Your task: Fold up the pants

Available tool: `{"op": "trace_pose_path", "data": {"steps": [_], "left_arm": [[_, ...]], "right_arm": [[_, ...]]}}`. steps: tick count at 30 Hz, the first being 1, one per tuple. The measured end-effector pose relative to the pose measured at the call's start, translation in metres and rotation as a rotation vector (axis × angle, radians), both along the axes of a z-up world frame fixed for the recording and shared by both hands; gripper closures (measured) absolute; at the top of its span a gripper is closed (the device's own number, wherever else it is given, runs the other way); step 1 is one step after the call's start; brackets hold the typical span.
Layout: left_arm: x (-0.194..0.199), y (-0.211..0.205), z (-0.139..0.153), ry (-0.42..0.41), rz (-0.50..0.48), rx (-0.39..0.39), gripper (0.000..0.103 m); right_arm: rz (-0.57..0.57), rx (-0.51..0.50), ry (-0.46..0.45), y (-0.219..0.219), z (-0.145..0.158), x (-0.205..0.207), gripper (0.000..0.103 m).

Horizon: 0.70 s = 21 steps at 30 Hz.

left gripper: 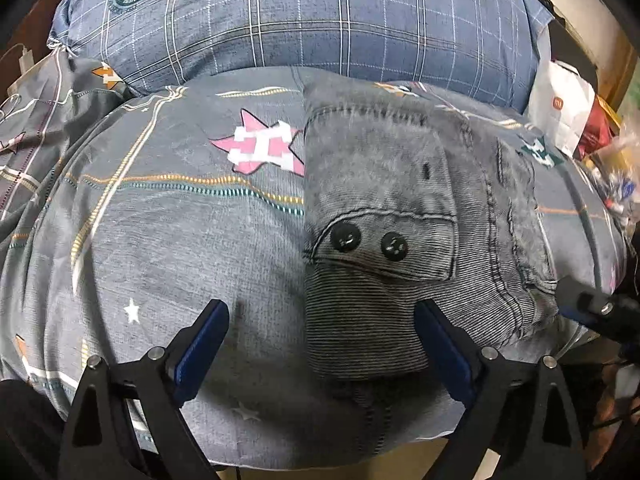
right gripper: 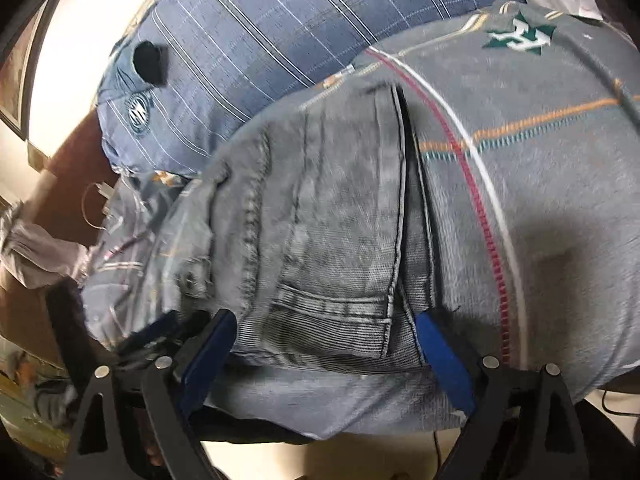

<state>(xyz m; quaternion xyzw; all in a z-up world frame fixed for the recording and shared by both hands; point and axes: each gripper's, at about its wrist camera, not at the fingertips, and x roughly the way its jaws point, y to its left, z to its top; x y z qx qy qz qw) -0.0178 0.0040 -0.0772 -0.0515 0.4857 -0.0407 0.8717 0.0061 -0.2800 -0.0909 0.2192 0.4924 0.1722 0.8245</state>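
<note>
Bedspread (left gripper: 160,240) patterned with stars carries the folded pants (left gripper: 384,208); left hand-held gripper (left gripper: 320,344) released, straddling the bundle's near corner; right hand-held gripper (right gripper: 326,344) released too; a careless brush could spring the fold.

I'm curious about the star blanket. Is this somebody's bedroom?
Probably a bedroom. The folded grey pants lie on a bed with a star-patterned cover, a big blue plaid pillow sits behind them, and bags clutter the side.
</note>
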Motion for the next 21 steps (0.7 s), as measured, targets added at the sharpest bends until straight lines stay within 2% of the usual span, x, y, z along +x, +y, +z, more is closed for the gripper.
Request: {"op": "trace_pose_path", "data": {"steps": [4, 6, 8, 9, 11, 13, 14, 15, 16, 19, 21], "left_arm": [[-0.003, 0.004, 0.029, -0.120, 0.002, 0.014, 0.008], [0.002, 0.003, 0.025, -0.109, -0.010, 0.018, 0.008], [0.010, -0.001, 0.008, -0.047, -0.036, 0.049, 0.008], [0.013, -0.001, -0.001, -0.025, -0.042, 0.055, 0.008], [0.008, 0.002, -0.006, -0.037, -0.035, 0.005, 0.008], [0.005, 0.001, -0.007, -0.048, -0.045, 0.007, 0.008], [0.004, -0.001, -0.007, -0.056, -0.063, 0.010, 0.008], [0.003, -0.003, -0.008, -0.060, -0.074, 0.020, 0.008], [0.003, -0.003, -0.008, -0.067, -0.081, 0.025, 0.008], [0.003, -0.001, -0.011, -0.066, -0.087, 0.000, 0.008], [0.003, 0.001, -0.013, -0.063, -0.088, -0.022, 0.008]], "right_arm": [[0.015, 0.000, -0.069, 0.003, 0.040, 0.020, 0.010], [0.058, 0.066, -0.086, 0.013, 0.055, 0.042, 0.010], [0.111, 0.118, -0.094, 0.032, 0.064, 0.069, 0.010], [0.142, 0.142, -0.094, 0.040, 0.064, 0.081, 0.010], [0.154, 0.168, -0.066, 0.048, 0.053, 0.113, 0.010], [0.119, 0.108, -0.005, 0.046, 0.026, 0.137, 0.010], [0.103, 0.122, 0.056, 0.041, 0.003, 0.149, 0.010], [0.082, 0.207, 0.055, 0.034, -0.007, 0.151, 0.010], [0.071, 0.216, 0.051, 0.032, -0.004, 0.150, 0.011], [0.087, 0.110, 0.045, 0.049, 0.026, 0.147, 0.010], [0.159, 0.124, -0.003, 0.069, 0.051, 0.148, 0.010]]}}
